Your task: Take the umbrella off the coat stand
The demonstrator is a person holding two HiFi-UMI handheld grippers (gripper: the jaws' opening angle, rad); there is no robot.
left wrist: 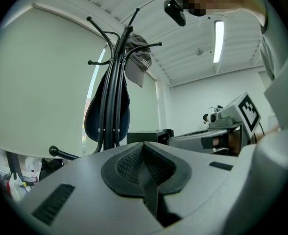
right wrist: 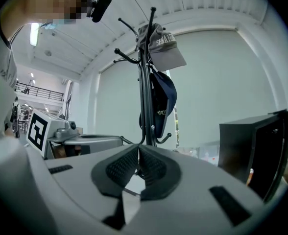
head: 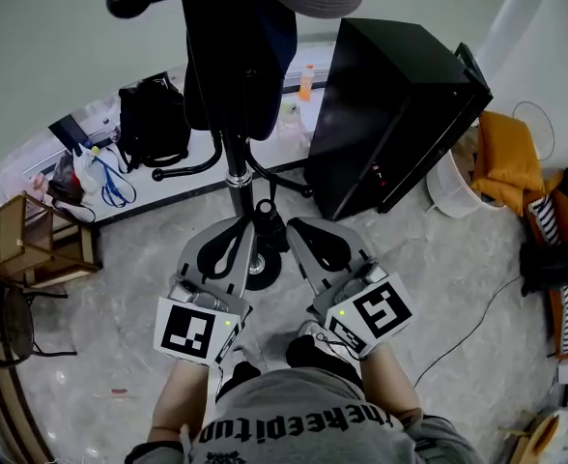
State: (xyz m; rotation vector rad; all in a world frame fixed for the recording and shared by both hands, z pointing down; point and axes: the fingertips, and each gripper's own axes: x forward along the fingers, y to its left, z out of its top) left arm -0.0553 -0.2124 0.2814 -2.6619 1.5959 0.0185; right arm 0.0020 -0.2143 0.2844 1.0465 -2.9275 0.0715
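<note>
The umbrella (right wrist: 162,99), as I judge it, is the dark blue bundle that hangs on the coat stand (head: 238,162); I cannot be fully sure of it. It hangs with its long axis upright, close along the pole, under a grey cap (right wrist: 166,50). From both my hand-held grippers it lies ahead and higher.

My left hand-held gripper (head: 248,222) and my right hand-held gripper (head: 296,225) point level at the pole, one on each side of it, near the base. Both are clenched with nothing between the jaws.

In the left gripper view the bundle is mostly behind the pole rods. In the right gripper view it hangs free, just right of the pole, so I think the right one has the better way to it.

A lower hook (left wrist: 53,152) of the stand sticks out to the left of my left hand-held gripper. A black cabinet (head: 390,104) stands near, to the right of my right one, and can limit the swing on that side. A black bag (head: 154,119) lies further ahead on the left.
</note>
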